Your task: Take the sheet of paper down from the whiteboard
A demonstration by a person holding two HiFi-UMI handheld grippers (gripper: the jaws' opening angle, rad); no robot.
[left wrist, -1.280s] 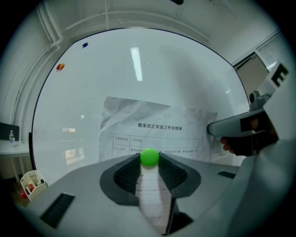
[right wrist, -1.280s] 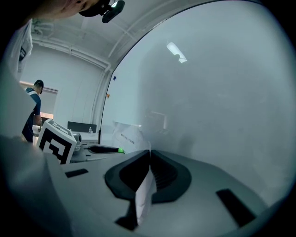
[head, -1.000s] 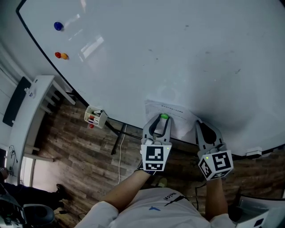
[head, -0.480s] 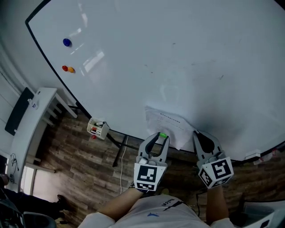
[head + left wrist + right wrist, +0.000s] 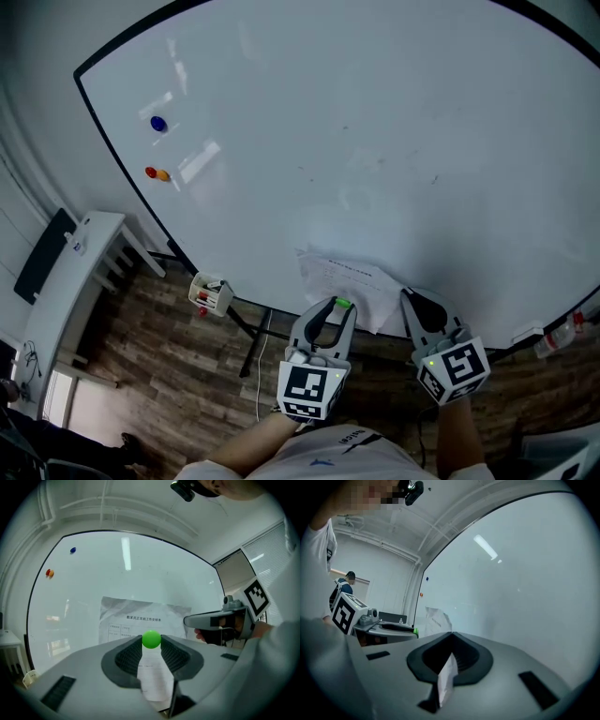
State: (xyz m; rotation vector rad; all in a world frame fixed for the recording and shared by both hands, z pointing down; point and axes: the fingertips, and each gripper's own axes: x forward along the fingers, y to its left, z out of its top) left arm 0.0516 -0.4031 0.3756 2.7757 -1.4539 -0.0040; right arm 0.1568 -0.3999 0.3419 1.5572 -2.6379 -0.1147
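1. Fingers of my left gripper [image 5: 335,309] were clamped on the green magnet [image 5: 151,639], close to the whiteboard [image 5: 375,141].
2. Fingers of my right gripper [image 5: 412,298] were closed on the right edge of the sheet of paper [image 5: 342,277], which lay crumpled low against the board.
3. I judged the step to be freeing the sheet; next it needed a steady pull away, without tearing.

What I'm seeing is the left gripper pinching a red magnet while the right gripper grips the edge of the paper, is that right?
Not quite. The magnet pinched by the left gripper is green, not red, as the left gripper view shows. The rest holds: the right gripper is shut on the edge of the sheet of paper.
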